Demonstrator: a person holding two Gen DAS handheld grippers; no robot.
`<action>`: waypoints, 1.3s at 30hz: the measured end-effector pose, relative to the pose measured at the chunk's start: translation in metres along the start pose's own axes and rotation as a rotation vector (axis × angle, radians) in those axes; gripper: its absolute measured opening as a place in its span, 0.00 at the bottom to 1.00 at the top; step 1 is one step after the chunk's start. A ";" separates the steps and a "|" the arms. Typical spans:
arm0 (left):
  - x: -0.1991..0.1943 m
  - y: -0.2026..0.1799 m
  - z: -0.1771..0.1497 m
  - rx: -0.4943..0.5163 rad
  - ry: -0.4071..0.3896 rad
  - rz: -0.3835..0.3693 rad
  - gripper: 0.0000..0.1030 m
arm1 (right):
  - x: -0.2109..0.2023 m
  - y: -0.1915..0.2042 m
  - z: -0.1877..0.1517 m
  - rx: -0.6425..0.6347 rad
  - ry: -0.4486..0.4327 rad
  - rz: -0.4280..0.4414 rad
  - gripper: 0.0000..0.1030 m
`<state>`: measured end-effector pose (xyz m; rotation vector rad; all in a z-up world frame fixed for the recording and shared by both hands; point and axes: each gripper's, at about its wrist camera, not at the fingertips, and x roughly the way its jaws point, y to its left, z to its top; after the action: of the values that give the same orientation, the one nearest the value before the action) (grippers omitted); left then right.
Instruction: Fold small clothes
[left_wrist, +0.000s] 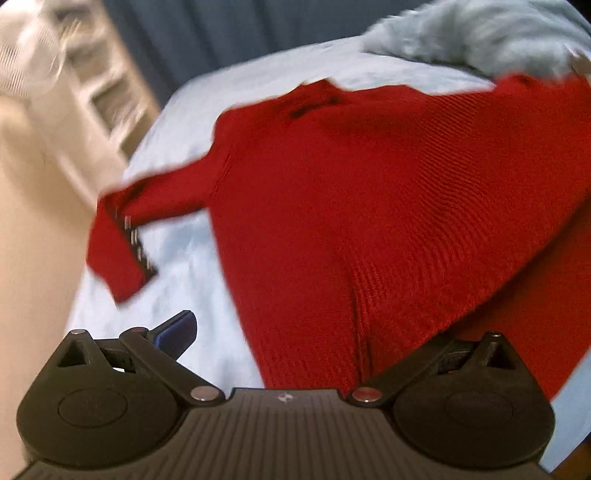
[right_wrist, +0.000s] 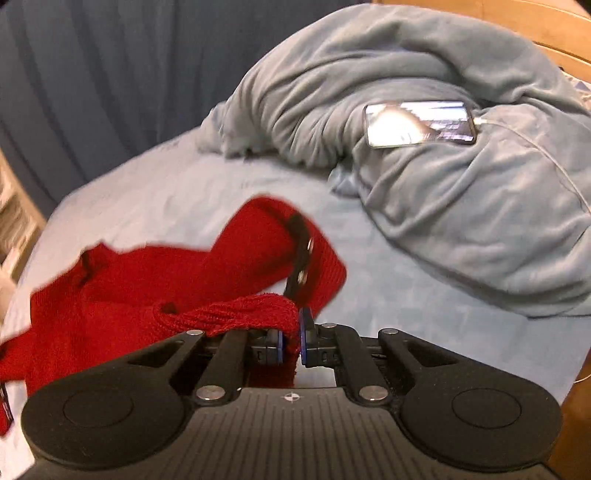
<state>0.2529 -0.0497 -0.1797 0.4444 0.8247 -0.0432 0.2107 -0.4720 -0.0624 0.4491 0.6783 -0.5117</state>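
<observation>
The red knitted sweater (left_wrist: 369, 206) is spread on the pale blue bed sheet (right_wrist: 184, 192), filling mid-frame. Its bunched edge is clamped in the right claw (right_wrist: 291, 343); the left claw (left_wrist: 317, 332) is spread wide. The fold should be carried over slowly and flat.

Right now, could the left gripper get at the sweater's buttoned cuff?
Probably yes: the left gripper is open, and only bare bedsheet lies between it and the buttoned cuff of the red sweater.

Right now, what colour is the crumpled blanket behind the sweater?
The blanket is a dull grey-blue; the right wrist view shows it best.
</observation>
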 end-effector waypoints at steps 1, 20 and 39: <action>0.000 -0.009 -0.001 0.052 -0.005 0.013 1.00 | 0.003 -0.003 0.006 0.020 0.013 0.007 0.08; 0.033 0.082 -0.016 -0.139 0.161 0.158 1.00 | 0.043 -0.019 0.007 0.131 0.111 -0.035 0.08; 0.051 0.031 -0.067 -0.506 0.405 -0.148 0.99 | 0.073 -0.055 -0.002 0.192 0.181 -0.085 0.08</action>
<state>0.2474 0.0117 -0.2448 -0.0932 1.2238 0.1216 0.2263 -0.5360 -0.1261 0.6553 0.8285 -0.6243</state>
